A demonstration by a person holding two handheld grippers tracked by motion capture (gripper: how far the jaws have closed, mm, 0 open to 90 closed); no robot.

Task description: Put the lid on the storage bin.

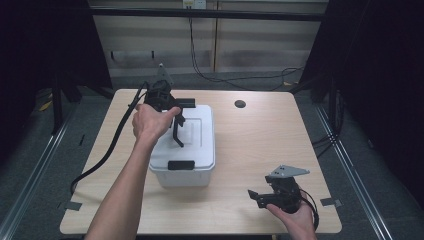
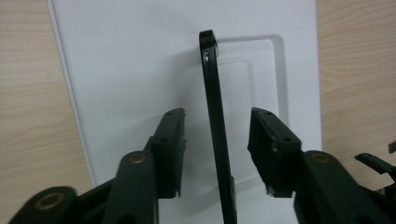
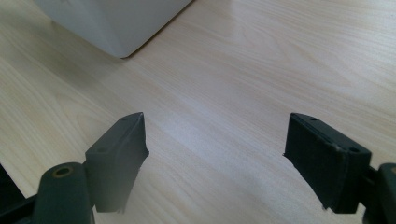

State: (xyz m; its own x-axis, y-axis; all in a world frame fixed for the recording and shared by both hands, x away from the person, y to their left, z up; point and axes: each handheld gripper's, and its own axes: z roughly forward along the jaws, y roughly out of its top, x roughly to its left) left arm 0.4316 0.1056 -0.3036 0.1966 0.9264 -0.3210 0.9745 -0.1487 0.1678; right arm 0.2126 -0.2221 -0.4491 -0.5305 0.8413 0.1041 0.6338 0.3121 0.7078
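Note:
A white plastic box (image 1: 200, 150) with a flat lid (image 2: 116, 70) stands on the left half of the wooden table (image 1: 260, 135). A thin black handle (image 2: 212, 93) rises edge-on from the lid, seen in the high view as a dark strip (image 1: 177, 137). My left gripper (image 1: 176, 120) hangs over the lid, open, its jaws on either side of the handle (image 2: 217, 123) with a gap at each side. My right gripper (image 1: 253, 195) rests low near the table's front right, open wide over bare wood (image 3: 215, 135). A corner of the box (image 3: 112, 23) lies ahead of it.
A black latch (image 1: 181, 165) sits at the box's near end and another (image 1: 187, 101) at its far end. A round cable hole (image 1: 240, 104) is in the table's far side. The left gripper's cable (image 1: 107, 150) trails off the left edge.

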